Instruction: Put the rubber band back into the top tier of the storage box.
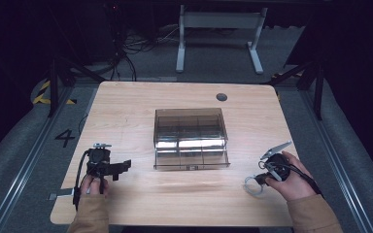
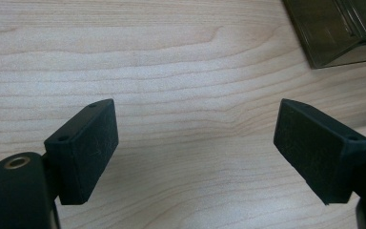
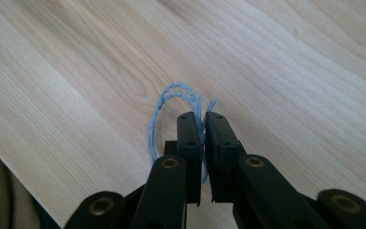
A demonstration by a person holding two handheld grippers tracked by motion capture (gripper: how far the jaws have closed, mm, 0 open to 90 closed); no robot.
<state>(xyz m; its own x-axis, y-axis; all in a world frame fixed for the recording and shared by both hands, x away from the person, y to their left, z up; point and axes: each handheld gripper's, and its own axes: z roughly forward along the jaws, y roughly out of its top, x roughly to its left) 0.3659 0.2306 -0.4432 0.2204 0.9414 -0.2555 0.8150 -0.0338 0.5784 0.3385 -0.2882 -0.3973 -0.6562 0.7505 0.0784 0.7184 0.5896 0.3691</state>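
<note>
Right gripper fingers pinch the thin light-blue twisted string loop; lift gently, keeping the pinch firm, while the left gripper fingers stand spread.

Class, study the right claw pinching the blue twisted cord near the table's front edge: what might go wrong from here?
1. The right claw grips the blue twisted cord by a thin strand between its pads, so it may slip free when lifted.
2. The loose loop lies on the table and could drag or snag.
3. The compartmented box stands apart, leaving a long carry.
</note>
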